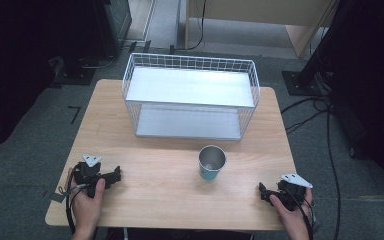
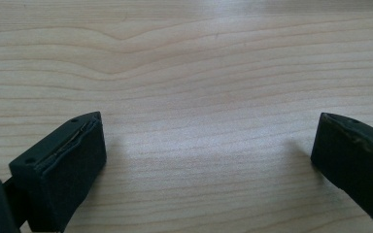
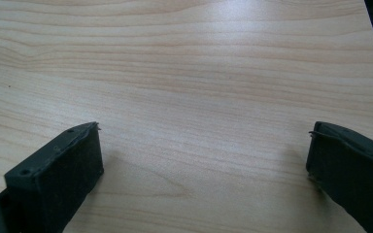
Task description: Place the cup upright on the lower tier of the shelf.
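Wooden table (image 1: 145,175): high view shows cup (image 1: 212,161); gripper views bare wood.

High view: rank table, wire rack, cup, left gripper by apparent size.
1. table
2. wire rack
3. cup and left gripper: look about alike, so I won't rank them.

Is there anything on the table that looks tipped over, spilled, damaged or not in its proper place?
Nothing stands out. The cup stands upright on the table, in front of the wire rack, with no spill around it. Both shelves of the rack are bare. The left gripper and right gripper rest open near the front edge.
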`<state>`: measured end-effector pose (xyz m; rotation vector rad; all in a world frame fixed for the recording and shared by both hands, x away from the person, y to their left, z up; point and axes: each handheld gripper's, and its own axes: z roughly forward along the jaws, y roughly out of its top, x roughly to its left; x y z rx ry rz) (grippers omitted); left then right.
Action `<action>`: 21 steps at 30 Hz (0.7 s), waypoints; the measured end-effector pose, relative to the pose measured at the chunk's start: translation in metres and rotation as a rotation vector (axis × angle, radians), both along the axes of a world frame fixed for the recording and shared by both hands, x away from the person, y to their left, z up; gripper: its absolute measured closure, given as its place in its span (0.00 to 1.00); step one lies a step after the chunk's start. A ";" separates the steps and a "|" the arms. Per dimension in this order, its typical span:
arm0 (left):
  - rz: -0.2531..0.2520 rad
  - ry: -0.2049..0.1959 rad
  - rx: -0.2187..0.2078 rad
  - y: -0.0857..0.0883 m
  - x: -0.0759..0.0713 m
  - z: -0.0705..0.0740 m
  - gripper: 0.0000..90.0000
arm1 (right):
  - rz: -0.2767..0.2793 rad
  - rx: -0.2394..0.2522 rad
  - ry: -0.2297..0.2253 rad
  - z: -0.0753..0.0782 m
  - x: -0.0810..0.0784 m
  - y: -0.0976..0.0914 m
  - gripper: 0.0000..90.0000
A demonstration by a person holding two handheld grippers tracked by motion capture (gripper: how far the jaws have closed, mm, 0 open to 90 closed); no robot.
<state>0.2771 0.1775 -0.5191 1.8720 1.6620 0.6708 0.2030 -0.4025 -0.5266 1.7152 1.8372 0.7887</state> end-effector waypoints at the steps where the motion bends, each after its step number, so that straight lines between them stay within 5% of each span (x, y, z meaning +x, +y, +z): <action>1: 0.000 0.000 0.000 0.000 0.000 0.000 0.00 | 0.000 0.000 0.000 0.000 0.000 0.000 0.00; 15: -0.001 0.000 0.000 0.000 0.000 0.000 0.00 | 0.012 0.015 -0.001 0.009 -0.007 0.008 0.00; 21: 0.000 0.000 0.000 0.000 0.000 0.000 0.00 | 0.049 0.033 -0.041 0.019 -0.009 0.015 0.00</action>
